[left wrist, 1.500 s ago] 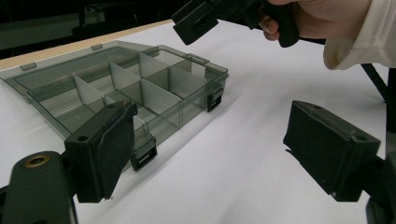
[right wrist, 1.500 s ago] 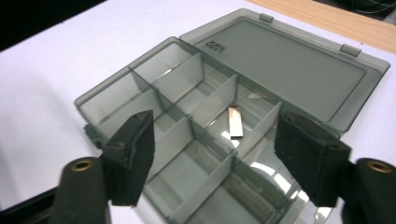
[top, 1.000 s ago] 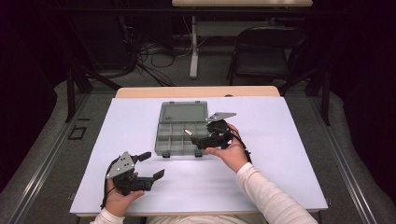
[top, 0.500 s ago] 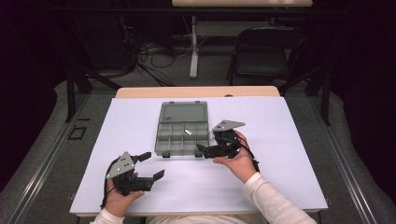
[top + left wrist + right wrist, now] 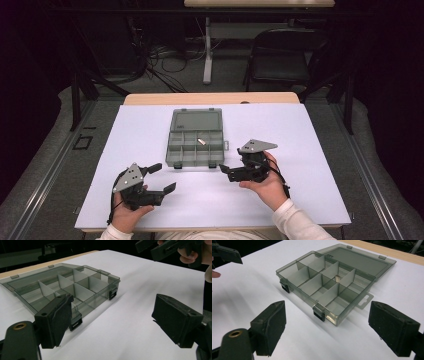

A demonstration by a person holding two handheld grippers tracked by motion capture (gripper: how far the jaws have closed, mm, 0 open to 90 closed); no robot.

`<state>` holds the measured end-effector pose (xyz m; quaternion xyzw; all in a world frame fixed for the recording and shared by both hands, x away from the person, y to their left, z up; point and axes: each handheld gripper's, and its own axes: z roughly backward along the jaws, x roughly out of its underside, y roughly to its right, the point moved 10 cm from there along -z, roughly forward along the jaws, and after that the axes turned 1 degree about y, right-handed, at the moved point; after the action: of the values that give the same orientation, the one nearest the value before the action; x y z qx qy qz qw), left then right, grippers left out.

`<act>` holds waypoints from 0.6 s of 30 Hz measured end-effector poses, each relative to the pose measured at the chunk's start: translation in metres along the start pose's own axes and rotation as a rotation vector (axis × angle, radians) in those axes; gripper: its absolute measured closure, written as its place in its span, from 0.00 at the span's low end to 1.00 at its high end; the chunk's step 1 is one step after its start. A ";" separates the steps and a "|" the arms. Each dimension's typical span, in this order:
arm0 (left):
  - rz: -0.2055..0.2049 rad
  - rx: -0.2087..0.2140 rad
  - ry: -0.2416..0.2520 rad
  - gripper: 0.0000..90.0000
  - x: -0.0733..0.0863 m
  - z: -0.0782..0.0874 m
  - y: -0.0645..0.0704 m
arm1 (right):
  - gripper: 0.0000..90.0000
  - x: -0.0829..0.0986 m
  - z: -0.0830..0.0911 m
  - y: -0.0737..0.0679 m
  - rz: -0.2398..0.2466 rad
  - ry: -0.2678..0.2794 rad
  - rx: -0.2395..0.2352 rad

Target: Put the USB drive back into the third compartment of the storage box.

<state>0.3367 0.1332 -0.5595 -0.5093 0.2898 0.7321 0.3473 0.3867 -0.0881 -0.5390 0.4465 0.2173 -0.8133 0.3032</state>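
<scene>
Nearest, at the front edge of the table [image 5: 300, 200]: the left gripper [image 5: 161, 181], held in the left hand [image 5: 127, 212], jaws wide apart and empty, pointing right and a little away. Just beyond, on the other side: the right gripper [image 5: 225, 170], held in the right hand [image 5: 267, 187], jaws also apart and empty, pointing left toward the front right corner of the box, near but not touching. Between and a little behind both grippers: a grey transparent compartment box [image 5: 196, 139] lying flat on the white table top, lid [image 5: 196, 120] folded open and resting flat behind. Two black latches on the front wall, both hanging loose. Inside, in a compartment of the back row toward the right: one small pale piece [image 5: 202, 141], seen also from the right gripper view [image 5: 337, 278] leaning beside a divider. Farther back: bare wooden strip of the table edge, then a dark folding chair [image 5: 285, 60] and cables [image 5: 160, 65] on the floor.
</scene>
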 end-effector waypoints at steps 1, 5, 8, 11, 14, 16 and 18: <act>0.000 -0.006 0.003 0.18 0.000 0.000 0.000 | 0.17 0.001 0.002 0.000 -0.004 0.007 0.000; 0.005 0.000 0.002 0.18 0.000 0.001 0.000 | 0.17 0.006 0.011 0.003 -0.011 0.007 0.005; 0.004 -0.002 0.004 0.18 0.000 0.001 0.000 | 0.17 0.011 0.017 0.005 -0.014 0.011 0.013; 0.003 -0.007 0.002 0.18 0.000 0.002 0.000 | 0.17 0.017 0.023 0.008 -0.021 0.013 0.020; 0.005 -0.009 0.003 0.18 0.000 0.002 0.000 | 0.17 0.023 0.029 0.011 -0.027 0.018 0.035; 0.005 -0.009 0.005 0.18 0.000 0.002 0.000 | 0.17 0.027 0.033 0.014 -0.031 0.016 0.044; 0.006 -0.008 0.006 0.18 0.000 0.002 0.000 | 0.17 0.030 0.037 0.017 -0.041 0.020 0.052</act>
<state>0.3358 0.1351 -0.5587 -0.5120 0.2892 0.7329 0.3422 0.3635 -0.1321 -0.5469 0.4578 0.2083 -0.8202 0.2727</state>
